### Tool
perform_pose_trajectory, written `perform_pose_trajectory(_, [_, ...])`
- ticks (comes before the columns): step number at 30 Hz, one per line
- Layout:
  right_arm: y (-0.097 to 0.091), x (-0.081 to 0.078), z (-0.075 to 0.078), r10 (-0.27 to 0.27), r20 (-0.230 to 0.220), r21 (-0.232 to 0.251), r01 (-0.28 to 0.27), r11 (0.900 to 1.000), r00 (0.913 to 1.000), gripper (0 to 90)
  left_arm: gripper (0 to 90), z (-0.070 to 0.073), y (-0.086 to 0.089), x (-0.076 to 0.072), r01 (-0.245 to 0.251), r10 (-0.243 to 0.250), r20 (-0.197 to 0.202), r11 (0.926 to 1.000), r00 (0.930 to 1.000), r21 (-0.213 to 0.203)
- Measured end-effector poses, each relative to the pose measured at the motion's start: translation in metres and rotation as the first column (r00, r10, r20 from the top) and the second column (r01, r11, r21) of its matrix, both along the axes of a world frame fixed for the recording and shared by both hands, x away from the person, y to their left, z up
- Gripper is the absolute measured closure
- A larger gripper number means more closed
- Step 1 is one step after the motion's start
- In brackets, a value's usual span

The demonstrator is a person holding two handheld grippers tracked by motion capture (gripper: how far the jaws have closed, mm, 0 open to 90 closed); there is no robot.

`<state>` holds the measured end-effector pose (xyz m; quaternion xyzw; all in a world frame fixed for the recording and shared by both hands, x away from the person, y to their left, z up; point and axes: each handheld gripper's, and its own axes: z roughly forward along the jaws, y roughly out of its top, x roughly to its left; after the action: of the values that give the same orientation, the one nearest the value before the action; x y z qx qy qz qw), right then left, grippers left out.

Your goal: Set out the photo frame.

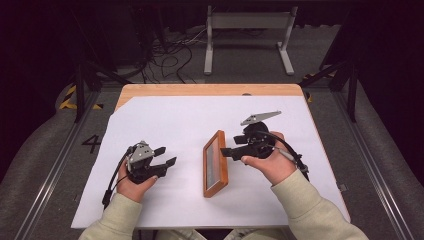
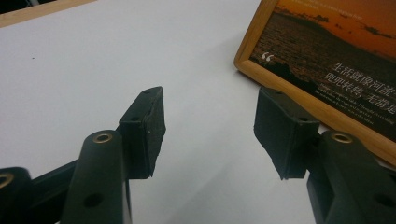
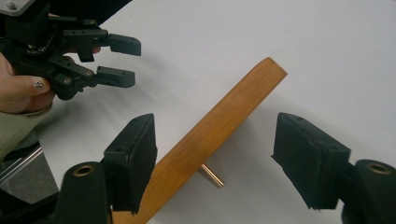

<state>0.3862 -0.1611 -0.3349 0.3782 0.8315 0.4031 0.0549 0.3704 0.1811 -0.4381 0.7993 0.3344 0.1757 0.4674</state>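
**Both sets of fingers stand apart, nothing gripped**

Fingers (image 3: 133, 161) of the right gripper (image 1: 229, 150) stand wide apart. The top edge of the picture frame (image 1: 215, 164) runs between them in the right gripper view, close against the left-hand pad and well clear of the other. No pad presses on the wood. The frame is not held.

Picture frame: wooden, orange-brown, standing propped on the white sheet (image 1: 190, 125), tilted, near the middle of the table (image 1: 210, 90). Its picture face is turned toward the left gripper. In the left gripper view the face shows a dusk seascape with white lettering. In the right gripper view a short brass-coloured peg (image 3: 211, 176) sticks out from the back of the frame down toward the sheet.

Left gripper (image 1: 165, 156): fingers (image 2: 145, 128) also spread wide, with bare white sheet between them. The right-hand pad sits just beside the lower wooden edge of the frame; I cannot tell whether it touches. Nothing is held. In the high view this gripper sits low over the sheet to the left of the frame, pointing at it.

Right gripper in the high view: just right of the frame, jaws pointing left at its upper part, with the grey three-cornered plate above the hand.

Both sleeves are pale. The white sheet covers most of the wooden table.
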Motion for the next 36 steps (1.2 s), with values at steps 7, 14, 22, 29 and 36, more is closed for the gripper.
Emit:
perform_pose_trajectory(7, [0.012,0.008,-0.018,-0.005,-0.069,0.003,0.005,1.0,0.9976,26.2,45.4,-0.001,-0.002,0.0,0.017,-0.017,-0.007,0.9998,0.9998,0.008])
perform_pose_trajectory(14, [0.029,0.016,-0.036,0.014,-0.146,-0.032,-0.019,0.9993,0.9892,22.2,45.4,-0.003,-0.005,0.0,0.031,-0.031,-0.008,0.9989,0.9995,0.033])
perform_pose_trajectory(22, [0.041,0.022,-0.048,0.025,-0.205,-0.043,-0.034,0.9985,0.9784,21.7,44.7,-0.004,-0.007,-0.001,0.043,-0.042,-0.017,0.9985,0.999,0.034])
perform_pose_trajectory(29, [0.045,0.026,-0.054,0.031,-0.255,-0.037,-0.042,0.9984,0.9663,21.7,44.5,-0.004,-0.007,-0.001,0.046,-0.045,-0.019,0.9984,0.9988,0.032])
perform_pose_trajectory(36, [0.042,0.027,-0.054,0.036,-0.272,-0.047,-0.051,0.9976,0.9616,32.9,43.8,-0.004,-0.008,-0.001,0.051,-0.05,-0.019,0.9983,0.9986,0.028])
